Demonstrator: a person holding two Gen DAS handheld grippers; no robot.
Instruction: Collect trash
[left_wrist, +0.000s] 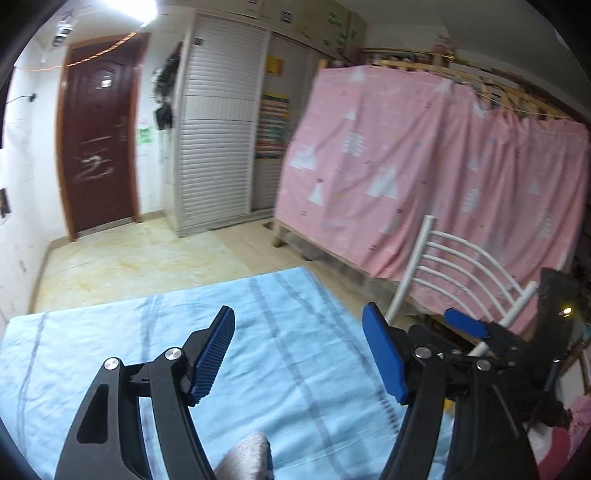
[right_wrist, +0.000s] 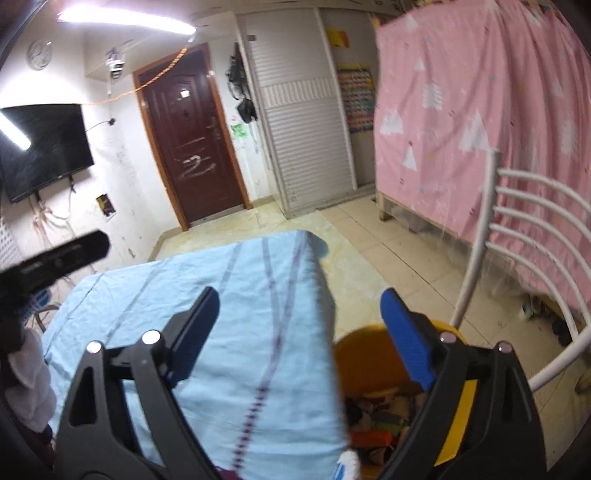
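Observation:
A yellow bin (right_wrist: 364, 363) holding several scraps of trash (right_wrist: 373, 417) stands on the floor at the right edge of a table covered with a light blue cloth (right_wrist: 207, 325). My right gripper (right_wrist: 301, 306) is open and empty, held above the table's right edge and the bin. My left gripper (left_wrist: 299, 325) is open and empty above the blue cloth (left_wrist: 147, 350). The right gripper (left_wrist: 465, 326) shows at the right of the left wrist view. A pale crumpled item (left_wrist: 245, 458) lies at the bottom edge under the left gripper.
A white metal chair (right_wrist: 532, 236) stands right of the bin, seen too in the left wrist view (left_wrist: 458, 273). A pink curtained bunk bed (left_wrist: 424, 177) fills the right. A brown door (right_wrist: 192, 140), white wardrobe (right_wrist: 306, 122) and wall TV (right_wrist: 40, 147) lie beyond tiled floor (right_wrist: 388, 258).

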